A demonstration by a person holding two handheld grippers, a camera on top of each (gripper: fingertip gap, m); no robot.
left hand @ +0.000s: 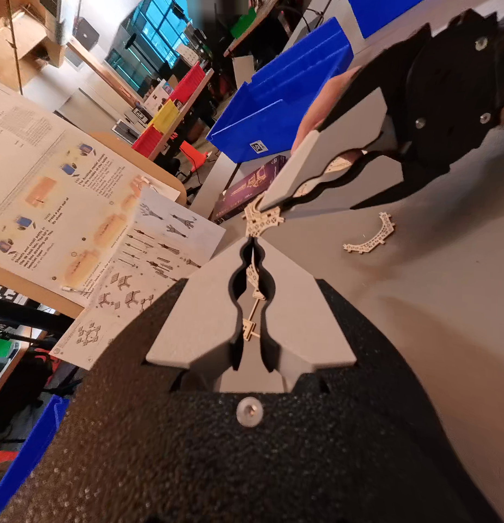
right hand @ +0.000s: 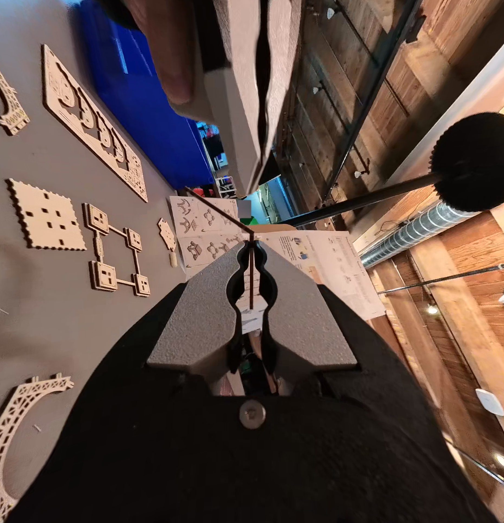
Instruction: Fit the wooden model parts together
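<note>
In the left wrist view my left gripper (left hand: 251, 240) is shut on a thin pale wooden lattice part (left hand: 253, 300) that runs between the jaws and sticks out past the tips. My right gripper (left hand: 266, 208) comes in from the upper right, shut on a second lattice part (left hand: 263, 222). The two parts touch tip to tip above the grey table (left hand: 414, 311). In the right wrist view my right gripper (right hand: 250, 244) holds its part edge-on (right hand: 250, 277), and the left gripper (right hand: 252, 189) hangs in from the top. A hand backs the right gripper.
A loose arched lattice part (left hand: 369, 237) lies on the table to the right. The right wrist view shows a punched sheet (right hand: 95, 121), a square plate (right hand: 44, 215), a four-pad frame (right hand: 117, 249) and arch pieces (right hand: 21, 418). Blue bins (left hand: 273, 107) and instruction sheets (left hand: 149, 268) stand behind. The left gripper's tips are roughly 4 cm from the right gripper's.
</note>
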